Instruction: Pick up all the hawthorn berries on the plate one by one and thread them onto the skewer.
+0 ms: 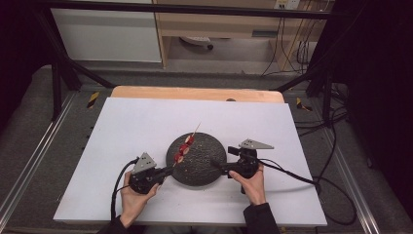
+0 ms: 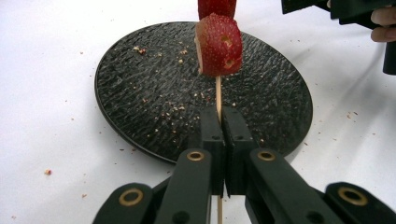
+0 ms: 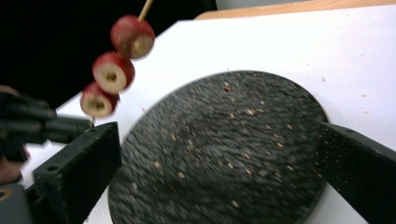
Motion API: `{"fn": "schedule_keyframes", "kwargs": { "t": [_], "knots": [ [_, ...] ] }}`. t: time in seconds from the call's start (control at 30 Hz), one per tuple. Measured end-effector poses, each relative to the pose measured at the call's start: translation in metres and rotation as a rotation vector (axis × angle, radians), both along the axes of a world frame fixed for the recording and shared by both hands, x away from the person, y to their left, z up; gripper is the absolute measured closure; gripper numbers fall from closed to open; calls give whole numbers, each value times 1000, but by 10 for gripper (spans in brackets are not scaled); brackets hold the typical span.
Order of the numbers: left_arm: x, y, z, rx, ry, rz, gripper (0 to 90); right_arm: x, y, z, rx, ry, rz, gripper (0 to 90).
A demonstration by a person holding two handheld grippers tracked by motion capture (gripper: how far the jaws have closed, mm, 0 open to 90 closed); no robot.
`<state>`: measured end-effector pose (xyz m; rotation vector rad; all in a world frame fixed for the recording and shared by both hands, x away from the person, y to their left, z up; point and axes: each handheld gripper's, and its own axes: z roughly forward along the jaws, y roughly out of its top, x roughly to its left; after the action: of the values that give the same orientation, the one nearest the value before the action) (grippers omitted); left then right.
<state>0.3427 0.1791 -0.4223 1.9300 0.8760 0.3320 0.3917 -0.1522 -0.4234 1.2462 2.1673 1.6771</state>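
White board laid over a wooden table, dark frame and trailing cables behind; at its centre sits a black textured plate speckled with crumbs. Held above the plate's left side is a wooden skewer threaded with three red strawberry slices, its pointed tip slanting up and away from the person; the left gripper is clamped tight on the skewer's bare lower end, jaws pressed together around the stick. The right gripper hovers over the plate's right edge with jaws spread wide and nothing between them, touching no fruit. Judged from here, the work wants the skewer kept steady and tilted over the plate, so that any slice that slips lands on it; the free gripper should approach along the stick.
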Motion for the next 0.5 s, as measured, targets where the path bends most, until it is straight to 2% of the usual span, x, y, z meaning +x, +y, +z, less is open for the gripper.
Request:
{"fn": "schedule_keyframes", "kwargs": {
  "t": [0.27, 0.4, 0.5],
  "knots": [
    [2, 2, 3, 2, 30, -16, 885, -5, -25, -3, -135, -34, 29, 4],
    [3, 3, 5, -1, 42, -20, 885, -8, -40, -8, -163, -37, 49, 5],
    [6, 3, 9, 15, 49, -24, 885, -11, -51, -13, -175, -33, 63, 5]
  ]
}}
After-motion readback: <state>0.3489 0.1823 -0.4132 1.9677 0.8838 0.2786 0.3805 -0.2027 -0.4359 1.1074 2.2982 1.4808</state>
